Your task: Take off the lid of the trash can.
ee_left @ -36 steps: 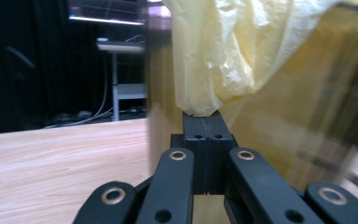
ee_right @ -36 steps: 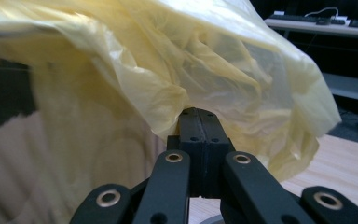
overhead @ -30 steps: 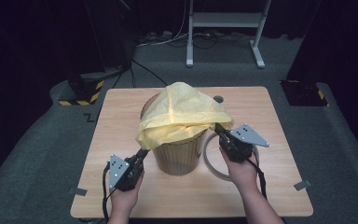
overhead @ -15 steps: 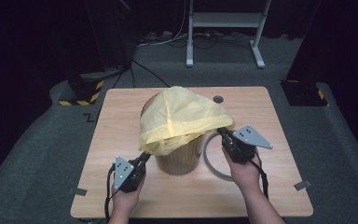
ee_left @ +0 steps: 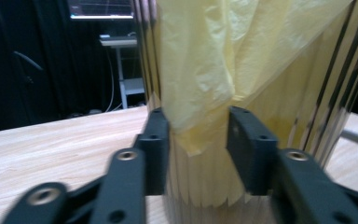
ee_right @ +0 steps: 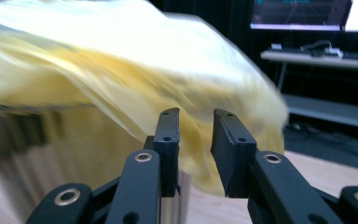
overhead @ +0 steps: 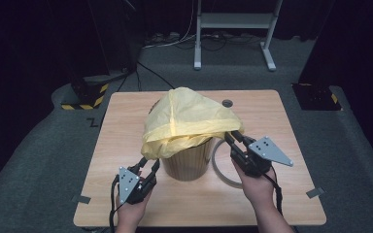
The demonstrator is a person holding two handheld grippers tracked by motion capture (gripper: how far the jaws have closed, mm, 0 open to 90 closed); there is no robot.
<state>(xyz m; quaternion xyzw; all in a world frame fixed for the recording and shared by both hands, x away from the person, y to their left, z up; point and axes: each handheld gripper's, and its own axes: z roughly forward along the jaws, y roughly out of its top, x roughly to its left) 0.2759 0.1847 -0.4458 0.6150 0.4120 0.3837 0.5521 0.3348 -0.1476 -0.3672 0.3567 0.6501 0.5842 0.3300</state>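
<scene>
Left gripper [overhead: 148, 164] just front-left of basket [overhead: 188, 162]: jaws just parted, bag hem loose between. Right gripper [overhead: 234, 137] at basket's right: likewise just opened, apart. Yellow bag [overhead: 189, 121] draped over basket, mid-table [overhead: 272, 121].

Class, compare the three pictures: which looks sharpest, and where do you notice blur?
High view: sharpest, table lit, surroundings dark. Right gripper view: yellow bag smeared with blur. Left gripper view: bag folds fairly crisp, nearest parts of the tongs soft.
</scene>
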